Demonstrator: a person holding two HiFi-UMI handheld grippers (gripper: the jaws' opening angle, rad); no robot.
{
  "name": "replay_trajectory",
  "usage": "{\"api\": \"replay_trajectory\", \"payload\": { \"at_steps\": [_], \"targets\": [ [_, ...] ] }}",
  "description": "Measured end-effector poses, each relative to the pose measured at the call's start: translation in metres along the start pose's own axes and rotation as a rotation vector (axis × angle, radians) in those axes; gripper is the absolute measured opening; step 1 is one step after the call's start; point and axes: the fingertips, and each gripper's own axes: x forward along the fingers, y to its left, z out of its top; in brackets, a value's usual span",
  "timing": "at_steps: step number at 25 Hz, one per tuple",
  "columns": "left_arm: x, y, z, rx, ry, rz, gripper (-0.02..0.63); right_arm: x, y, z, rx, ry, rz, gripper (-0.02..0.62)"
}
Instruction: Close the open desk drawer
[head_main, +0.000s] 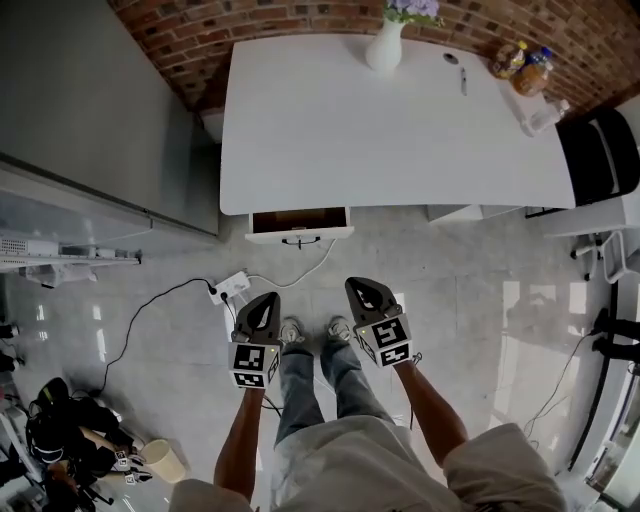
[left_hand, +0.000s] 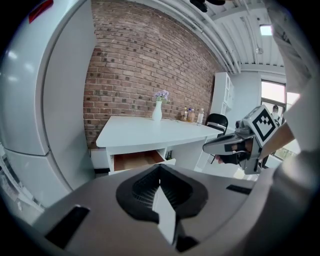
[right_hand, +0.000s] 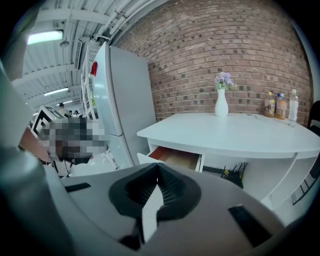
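The white desk (head_main: 400, 130) stands against a brick wall, and its left drawer (head_main: 298, 226) is pulled out, showing a brown wooden inside and a dark handle (head_main: 300, 241) on the white front. Both grippers hang over the floor short of the drawer, touching nothing. My left gripper (head_main: 268, 299) is shut and empty; in its own view its jaws (left_hand: 160, 170) point at the drawer (left_hand: 136, 160). My right gripper (head_main: 358, 286) is shut and empty too, its jaws (right_hand: 158, 169) aimed toward the drawer (right_hand: 176, 158). It also shows from the left gripper view (left_hand: 222, 145).
A white vase with flowers (head_main: 386, 42), bottles (head_main: 522, 64) and a pen lie on the desk. A black chair (head_main: 598, 152) stands at the right. A power strip (head_main: 230, 288) with cables lies on the floor by my feet. A tall grey fridge (left_hand: 35, 100) is on the left.
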Motion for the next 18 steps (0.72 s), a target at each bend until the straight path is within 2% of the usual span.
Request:
{"api": "replay_trajectory", "payload": {
  "at_steps": [8, 18],
  "targets": [
    [0.045, 0.012, -0.037, -0.025, 0.039, -0.077, 0.011, 0.036, 0.008, -0.046, 0.099, 0.041, -0.044, 0.016],
    [0.076, 0.044, -0.084, -0.072, 0.068, -0.085, 0.011, 0.075, 0.012, -0.089, 0.142, 0.079, -0.093, 0.017]
  ]
}}
